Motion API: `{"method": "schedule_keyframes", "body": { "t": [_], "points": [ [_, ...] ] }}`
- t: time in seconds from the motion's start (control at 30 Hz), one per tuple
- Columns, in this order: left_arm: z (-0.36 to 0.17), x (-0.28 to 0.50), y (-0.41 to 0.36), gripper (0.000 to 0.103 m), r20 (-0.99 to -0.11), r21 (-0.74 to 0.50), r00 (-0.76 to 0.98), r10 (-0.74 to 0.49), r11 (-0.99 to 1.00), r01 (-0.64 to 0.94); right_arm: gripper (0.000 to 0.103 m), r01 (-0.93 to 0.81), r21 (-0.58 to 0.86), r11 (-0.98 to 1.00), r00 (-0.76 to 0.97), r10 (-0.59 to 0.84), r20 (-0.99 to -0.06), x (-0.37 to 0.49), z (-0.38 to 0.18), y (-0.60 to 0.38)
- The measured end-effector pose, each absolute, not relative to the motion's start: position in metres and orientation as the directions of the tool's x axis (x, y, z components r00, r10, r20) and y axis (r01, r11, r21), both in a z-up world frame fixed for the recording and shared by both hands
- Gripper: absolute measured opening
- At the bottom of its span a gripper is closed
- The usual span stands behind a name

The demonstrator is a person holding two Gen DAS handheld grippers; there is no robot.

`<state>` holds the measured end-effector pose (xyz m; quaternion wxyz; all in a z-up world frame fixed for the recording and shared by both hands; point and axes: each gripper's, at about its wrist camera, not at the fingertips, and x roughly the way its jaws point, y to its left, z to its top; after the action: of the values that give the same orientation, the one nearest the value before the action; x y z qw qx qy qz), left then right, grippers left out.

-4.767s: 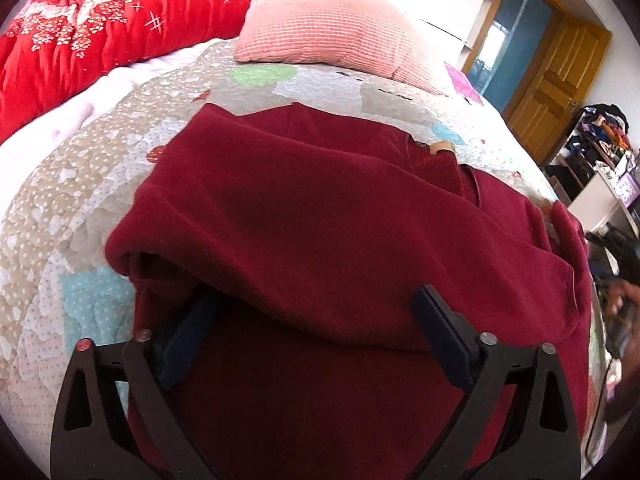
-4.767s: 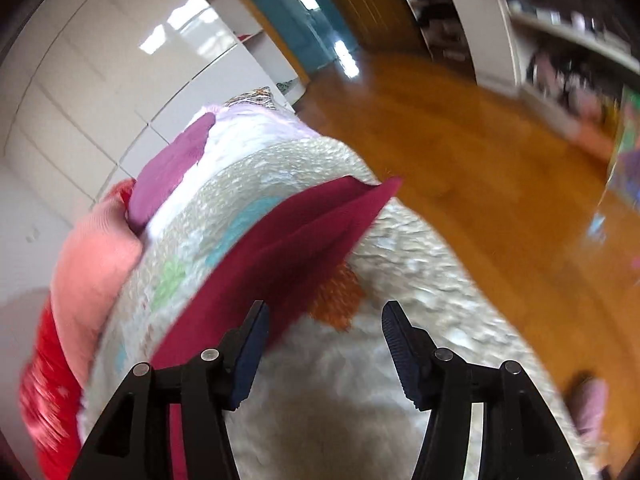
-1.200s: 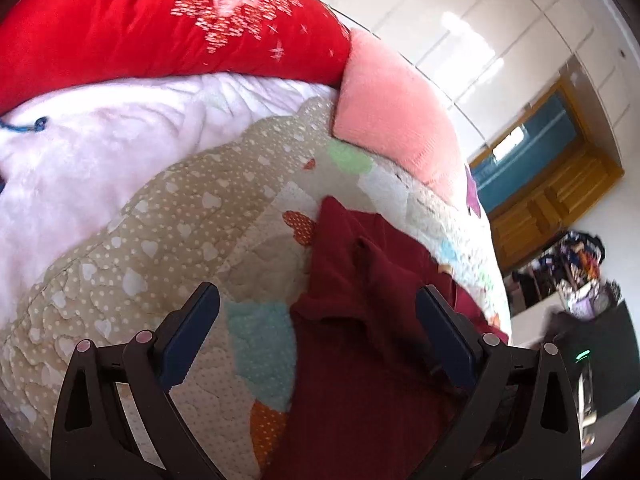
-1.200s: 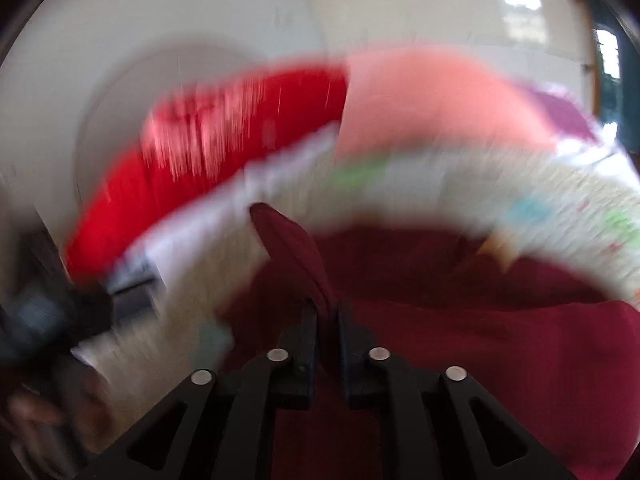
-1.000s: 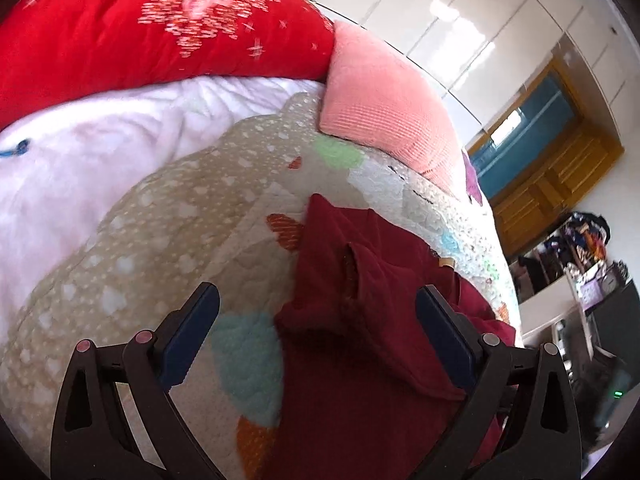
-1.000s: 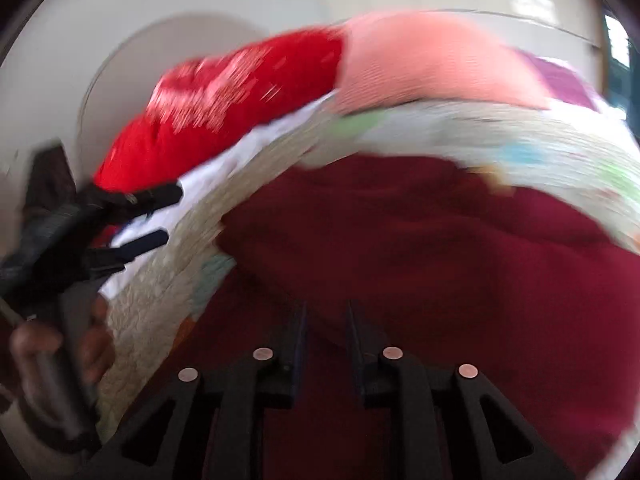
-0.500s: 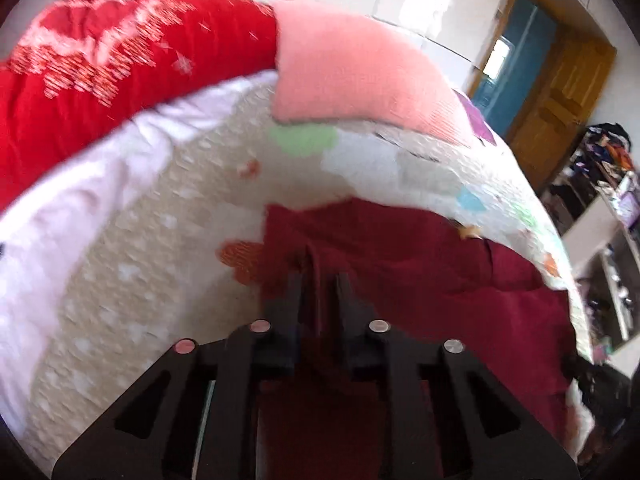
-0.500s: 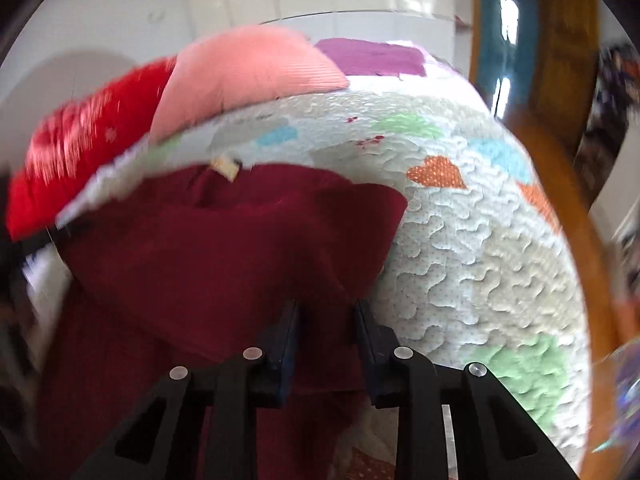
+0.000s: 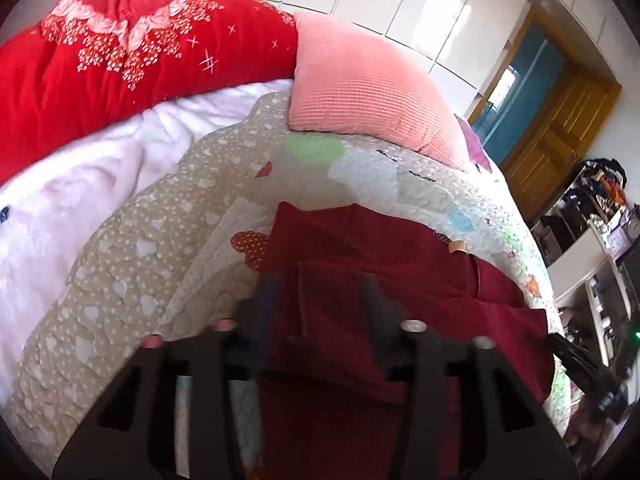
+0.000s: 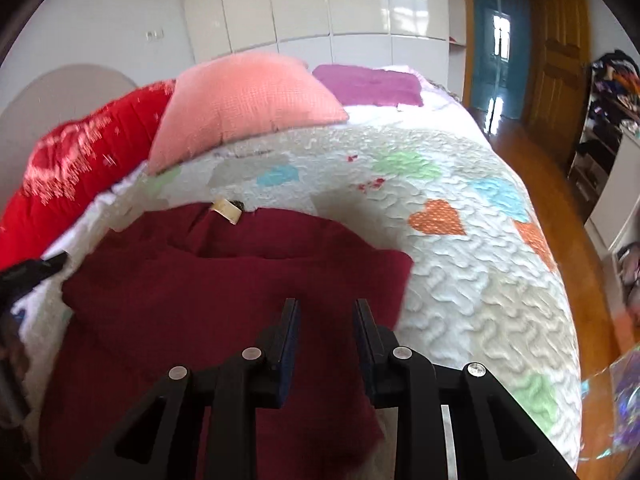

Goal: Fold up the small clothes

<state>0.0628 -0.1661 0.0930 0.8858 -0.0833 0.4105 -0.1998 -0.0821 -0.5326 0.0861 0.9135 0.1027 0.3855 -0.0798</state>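
Half a second ago both claws were pinched on folds of the sweater (image 9: 404,280); now each has let go. The left claw (image 9: 320,300) stands part open with the maroon cloth lying loose between its fingers, blurred by motion, and the right claw (image 10: 326,322) is likewise parted, hovering over the cloth at bottom centre of its frame and gripping nothing. Compared with about five seconds back, when the garment lay broad across the quilt (image 10: 460,272), it now shows narrower, with layers doubled over at its left edge and a flap laid across the middle. I judge that the side folds are down and released, so what remains is probably a final fold lengthwise and some smoothing.

The sweater lies on the quilt at lower centre in both views, its tan neck label (image 10: 226,210) towards the pillows.

Counted: one sweater, two claws, one pink pillow (image 10: 244,104), one red duvet (image 9: 132,44) at upper left, one purple cloth (image 10: 368,84) beyond the pillow, one quilt.
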Motion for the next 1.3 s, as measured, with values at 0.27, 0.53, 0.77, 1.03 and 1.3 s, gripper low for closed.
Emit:
{"method": "schedule_keyframes", "body": {
  "t": [0.27,0.53,0.77,1.03,1.3],
  "points": [
    [0.087,0.065,-0.170,0.058,-0.696,-0.286,0.595,-0.402,0.915,0.284,0.025,0.299,0.116,0.947,0.639,-0.109,-0.761,-0.056,0.052,-0.554],
    [0.037,0.086,-0.178,0.066,-0.777,-0.239,0.527,-0.343,0.936,0.258,0.026,0.211,0.102,0.972,0.667,-0.067,-0.742,-0.108,0.072,-0.527],
    [0.036,0.084,-0.181,0.070,-0.774,-0.215,0.544,-0.324,0.943,0.256,0.032,0.250,0.099,0.963,0.622,-0.081,-0.779,-0.114,0.043,-0.537],
    [0.039,0.080,-0.178,0.071,-0.773,-0.211,0.548,-0.320,0.944,0.254,0.035,0.250,0.067,0.966,0.597,-0.100,-0.796,-0.127,0.042,-0.526],
    [0.066,0.032,-0.155,0.071,-0.761,-0.174,0.565,-0.320,0.939,0.298,0.041,0.250,0.174,0.953,0.648,-0.031,-0.761,-0.165,0.068,-0.522]
  ]
}}
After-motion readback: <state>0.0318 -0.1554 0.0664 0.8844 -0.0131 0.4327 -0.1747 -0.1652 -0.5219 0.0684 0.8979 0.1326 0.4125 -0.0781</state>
